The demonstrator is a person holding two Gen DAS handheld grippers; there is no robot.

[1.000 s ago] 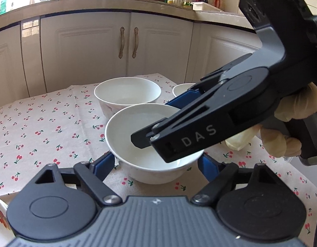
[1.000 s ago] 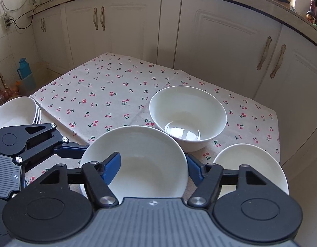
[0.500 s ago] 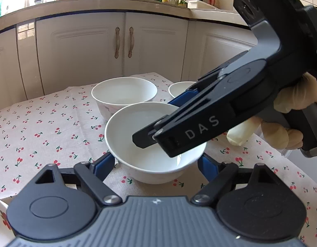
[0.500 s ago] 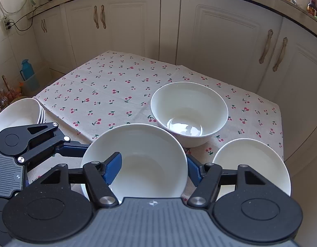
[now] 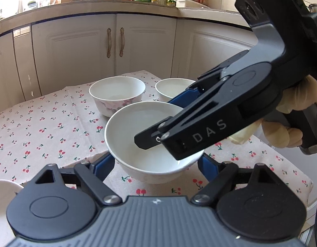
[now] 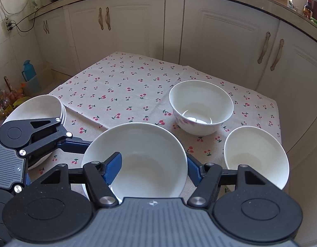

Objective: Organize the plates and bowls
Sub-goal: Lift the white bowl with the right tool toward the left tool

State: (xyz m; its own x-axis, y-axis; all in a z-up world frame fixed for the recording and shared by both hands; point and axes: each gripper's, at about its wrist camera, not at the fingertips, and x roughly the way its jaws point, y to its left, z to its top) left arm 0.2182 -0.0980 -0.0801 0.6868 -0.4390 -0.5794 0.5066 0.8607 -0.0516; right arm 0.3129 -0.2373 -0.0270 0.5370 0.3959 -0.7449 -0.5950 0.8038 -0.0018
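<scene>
I hold a two-finger claw in each hand over a table covered by a cream cloth printed with red cherries. A plain white ceramic bowl is nearest to me and sits between both claws. My right claw grips this bowl across its near rim: one blue finger lies inside against the wall, the other is outside on the right. My left claw straddles the same bowl from below with its blue fingers spread to either side; whether they press on the bowl I cannot tell. Behind it stands a deeper white bowl with a pink flower pattern, apart from the first. To the right is a third, shallow white bowl. At the far left edge rests a stack of white plates. Cream cabinet doors ring the table.
</scene>
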